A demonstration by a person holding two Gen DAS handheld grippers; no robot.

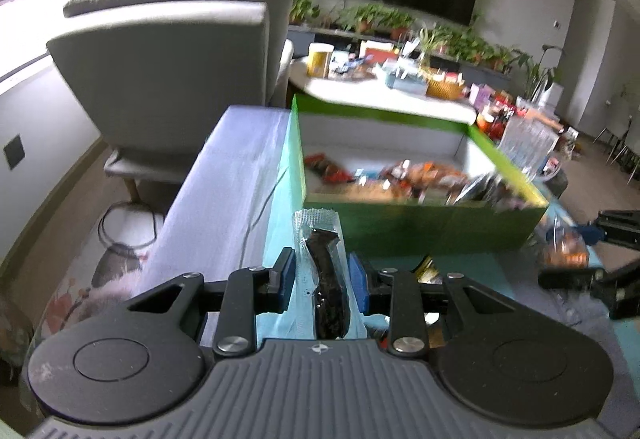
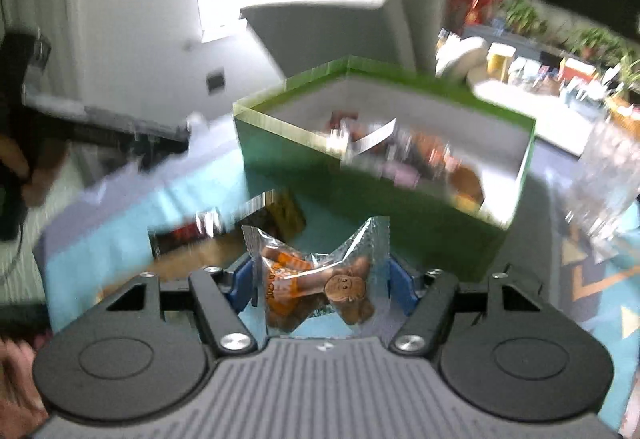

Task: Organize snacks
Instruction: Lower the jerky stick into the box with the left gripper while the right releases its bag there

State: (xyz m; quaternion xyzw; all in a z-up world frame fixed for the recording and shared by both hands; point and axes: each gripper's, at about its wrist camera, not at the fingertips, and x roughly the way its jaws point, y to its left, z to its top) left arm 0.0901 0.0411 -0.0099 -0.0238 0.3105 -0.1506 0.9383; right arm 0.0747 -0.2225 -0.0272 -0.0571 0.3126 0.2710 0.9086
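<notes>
Two hand-held grippers hover near an open green box (image 1: 400, 235) that already holds a pile of wrapped snacks, on a table under a blue cloth (image 1: 240, 175). The left gripper (image 1: 322, 279) is clamped on a clear packet with a dark snack strip (image 1: 326, 279). The right gripper (image 2: 322, 279) has a clear-wrapped brown cookie packet (image 2: 320, 279) between its blue pads, apparently pinched. To finish well, each should clear the box's near wall before letting go, one at a time, so neither wrapper snags the rim.
</notes>
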